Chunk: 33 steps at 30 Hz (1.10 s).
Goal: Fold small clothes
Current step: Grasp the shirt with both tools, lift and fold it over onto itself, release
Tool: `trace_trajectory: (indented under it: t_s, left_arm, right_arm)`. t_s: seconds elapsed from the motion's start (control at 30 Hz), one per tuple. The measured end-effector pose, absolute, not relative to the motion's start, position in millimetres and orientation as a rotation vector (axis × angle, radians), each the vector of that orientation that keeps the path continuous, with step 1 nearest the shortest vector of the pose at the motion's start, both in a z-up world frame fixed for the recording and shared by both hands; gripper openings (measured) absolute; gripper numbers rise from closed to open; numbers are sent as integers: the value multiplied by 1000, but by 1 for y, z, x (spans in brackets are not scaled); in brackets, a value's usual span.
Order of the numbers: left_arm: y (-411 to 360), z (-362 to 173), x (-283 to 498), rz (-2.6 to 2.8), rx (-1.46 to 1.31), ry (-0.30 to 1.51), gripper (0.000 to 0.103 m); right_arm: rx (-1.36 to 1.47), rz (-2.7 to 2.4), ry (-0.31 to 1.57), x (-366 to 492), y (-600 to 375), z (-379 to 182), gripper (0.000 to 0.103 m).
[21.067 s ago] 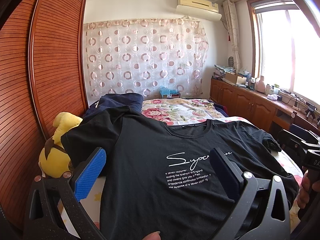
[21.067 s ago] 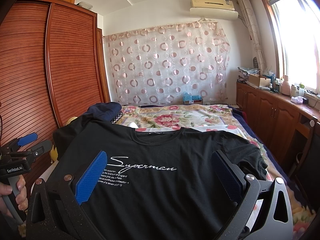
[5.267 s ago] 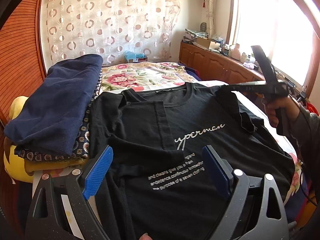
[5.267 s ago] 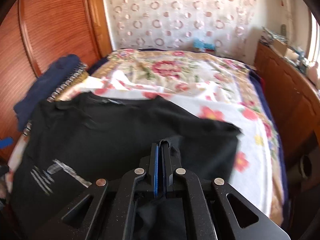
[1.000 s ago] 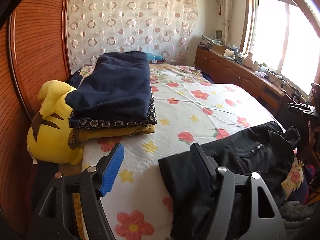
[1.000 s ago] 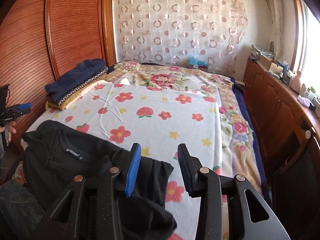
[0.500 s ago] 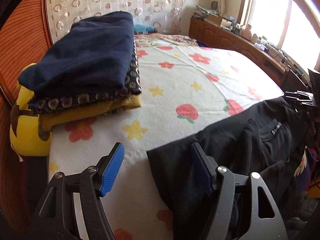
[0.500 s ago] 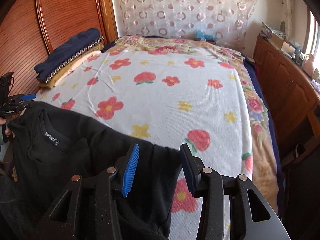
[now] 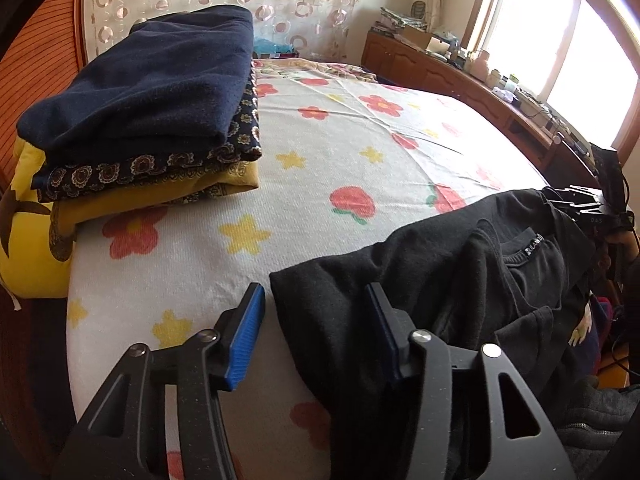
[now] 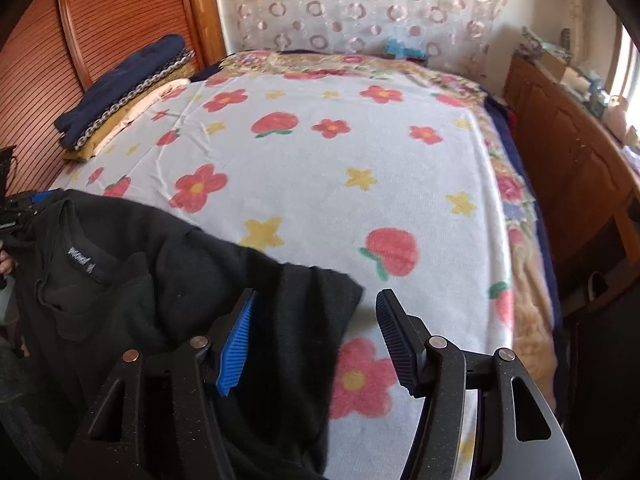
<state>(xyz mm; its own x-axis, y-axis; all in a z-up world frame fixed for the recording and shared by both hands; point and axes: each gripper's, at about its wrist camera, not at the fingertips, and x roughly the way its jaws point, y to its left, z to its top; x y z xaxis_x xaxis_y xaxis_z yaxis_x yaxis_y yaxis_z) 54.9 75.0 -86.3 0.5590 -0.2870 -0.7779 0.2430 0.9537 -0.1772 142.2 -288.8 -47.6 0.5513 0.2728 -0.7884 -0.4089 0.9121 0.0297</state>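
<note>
Since the black T-shirt (image 9: 420,272) slumps limp and light over the near edge of the flowered bed (image 9: 340,148), I'd pinch its corners, which lie between the spread jaws of the left gripper (image 9: 316,332) and right gripper (image 10: 316,336).

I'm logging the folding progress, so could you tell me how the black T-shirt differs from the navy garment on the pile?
The black T-shirt lies rumpled at the near edge of the bed, partly hanging off; the navy garment is neatly folded. The T-shirt rests directly on the flowered sheet, while the navy one tops a stack of folded clothes. Both are dark, plain fabric.
</note>
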Motion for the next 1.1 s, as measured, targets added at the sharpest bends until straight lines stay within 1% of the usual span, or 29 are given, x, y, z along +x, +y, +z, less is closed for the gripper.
trace_trajectory:
  t_s: [0.1,0.17,0.2,0.23,0.27,0.3,0.33,0.37,0.4,0.47,0.53,0.63,0.9,1.1]
  left_arm:
    - [72,-85,55,-321,-46,929,45]
    - [70,-84,56,-336,-53,930,32]
    - [69,-84,57,-336,-53,930,29]
    - [68,-83,57,-337,-51,933,24]
    - [67,-83,57,-337,-47,935,18]
    - [66,-81,56,-335,-39,932,16]
    - [65,-80,56,-336,-35,928,13]
    - [64,-77,54,-338,-31,920,11]
    - [63,-73,50,-336,-28,904,10]
    - [66,-60,40,-352,-66,858,9]
    - [69,-42,26,-370,-95,800,9]
    - [76,-15,7,-378,-121,724,9]
    - [89,85,-46,-381,-146,442,8]
    - [91,159,-71,-370,-97,259,8]
  right_arm:
    - [-195,435,912,145,-286,-50,62]
    - [-203,442,925,146,-283,-49,61]
    - [-204,448,929,147,-282,-49,59]
    - [-212,452,930,146,-281,-48,54]
    - [-219,457,931,147,-280,-49,47]
    - [-221,465,931,146,-279,-48,41]
    - [-222,473,928,145,-277,-47,30]
    - [-225,478,917,142,-276,-46,22]
    - [-235,475,892,139,-274,-43,19]
    - [-232,446,796,123,-277,-28,18]
    - [-153,484,755,108,-284,-11,17]
    - [-137,487,659,75,-291,18,16]
    - [-159,433,388,-18,-309,111,15]
    - [-184,444,235,-60,-310,180,15]
